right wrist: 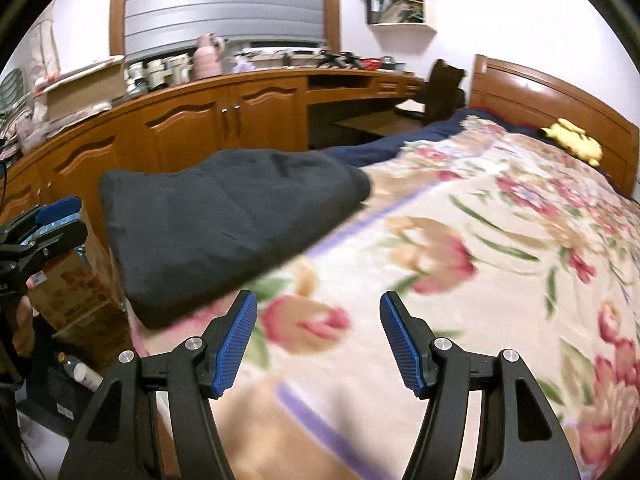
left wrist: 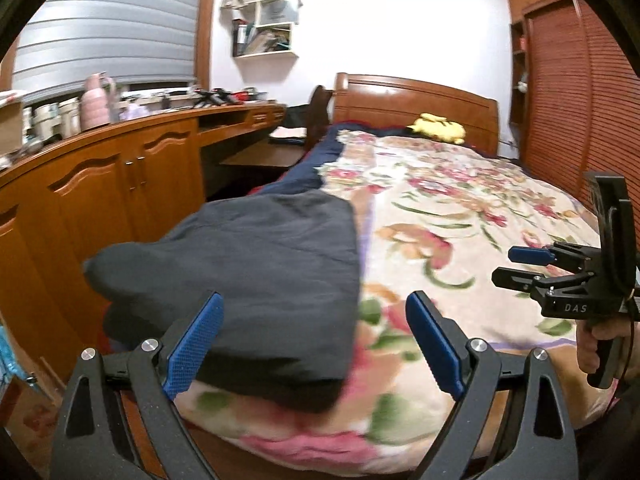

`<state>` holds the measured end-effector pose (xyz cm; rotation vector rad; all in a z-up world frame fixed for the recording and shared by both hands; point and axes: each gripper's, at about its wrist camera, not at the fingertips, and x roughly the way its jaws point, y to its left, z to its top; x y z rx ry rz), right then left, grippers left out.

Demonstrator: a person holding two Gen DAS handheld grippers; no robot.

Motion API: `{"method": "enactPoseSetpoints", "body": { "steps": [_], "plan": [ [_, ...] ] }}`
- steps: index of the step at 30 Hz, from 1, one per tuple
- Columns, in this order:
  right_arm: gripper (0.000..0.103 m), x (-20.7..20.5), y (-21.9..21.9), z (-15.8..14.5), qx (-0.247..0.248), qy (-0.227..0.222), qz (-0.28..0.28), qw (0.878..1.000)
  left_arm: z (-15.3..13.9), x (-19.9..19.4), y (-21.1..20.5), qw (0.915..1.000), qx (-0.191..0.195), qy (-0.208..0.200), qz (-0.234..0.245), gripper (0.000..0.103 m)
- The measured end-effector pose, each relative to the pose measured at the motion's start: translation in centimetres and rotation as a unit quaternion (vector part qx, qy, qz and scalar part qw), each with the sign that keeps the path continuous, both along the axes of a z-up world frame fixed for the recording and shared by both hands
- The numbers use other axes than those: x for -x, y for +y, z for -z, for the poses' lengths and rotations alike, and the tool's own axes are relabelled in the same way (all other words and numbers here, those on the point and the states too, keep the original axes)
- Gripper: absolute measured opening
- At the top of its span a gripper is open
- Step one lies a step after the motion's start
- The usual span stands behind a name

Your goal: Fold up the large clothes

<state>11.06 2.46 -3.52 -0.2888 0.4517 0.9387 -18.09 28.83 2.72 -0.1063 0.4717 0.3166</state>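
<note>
Dark folded garment (left wrist: 240, 280) at the near left corner of the floral bed (left wrist: 460, 208), long axis running away toward the headboard, nearer the left gripper (left wrist: 316, 344), left of the right gripper (right wrist: 318, 344), both open and empty.

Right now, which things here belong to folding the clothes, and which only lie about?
For the job:
- dark garment, folded on the bed corner
- left gripper, open
- right gripper, open
- floral blanket, the work surface

Lying about:
- yellow plush toy by the headboard
- pink jug on the cabinet
- wall shelf
</note>
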Motion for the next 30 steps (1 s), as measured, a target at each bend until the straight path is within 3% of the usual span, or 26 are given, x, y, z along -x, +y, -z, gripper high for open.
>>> {"method": "enactPoseSetpoints", "body": {
  "steps": [9,10,12,13,18,19,20,22,25,30],
  "plan": [
    [0.066,1.5,-7.7,-0.5,-0.022,0.002,0.06,0.998,0.3,-3.4,-7.1,0.9982,-0.008,0.004,0.059,0.091],
    [0.066,1.6,-8.6,-0.5,-0.024,0.001,0.069,0.997,0.3,-3.7,-8.0,0.9978,-0.011,0.001,0.065,0.081],
    [0.066,1.7,-10.0,-0.4,-0.029,-0.001,0.082,0.996,0.2,-4.3,-9.7,0.997,-0.019,0.002,0.075,0.046],
    [0.066,1.9,-10.9,-0.4,-0.033,0.0,0.088,0.996,0.1,-4.5,-10.5,0.9966,-0.023,0.0,0.08,0.019],
    [0.066,2.8,-14.5,-0.9,-0.043,-0.009,0.113,0.993,-0.3,-5.6,-14.1,0.9935,-0.015,-0.007,0.113,0.018],
    [0.066,3.0,-15.1,-1.0,-0.045,-0.011,0.118,0.992,-0.5,-5.8,-14.6,0.9935,-0.018,-0.008,0.112,0.027],
    [0.066,3.2,-15.9,-1.2,-0.048,-0.012,0.124,0.991,-0.8,-6.1,-15.2,0.9934,-0.023,-0.01,0.112,0.059],
    [0.066,3.5,-17.1,-1.3,-0.054,-0.012,0.134,0.989,-1.2,-6.2,-16.2,0.9914,-0.017,-0.024,0.128,0.103],
    [0.066,4.2,-18.7,-1.4,-0.058,-0.015,0.148,0.987,-1.7,-6.5,-17.7,0.9905,-0.011,-0.032,0.133,0.103],
    [0.072,5.5,-20.6,-1.2,-0.06,-0.017,0.171,0.983,-1.4,-8.0,-20.3,0.9896,-0.022,-0.01,0.142,0.103]
  ]
}}
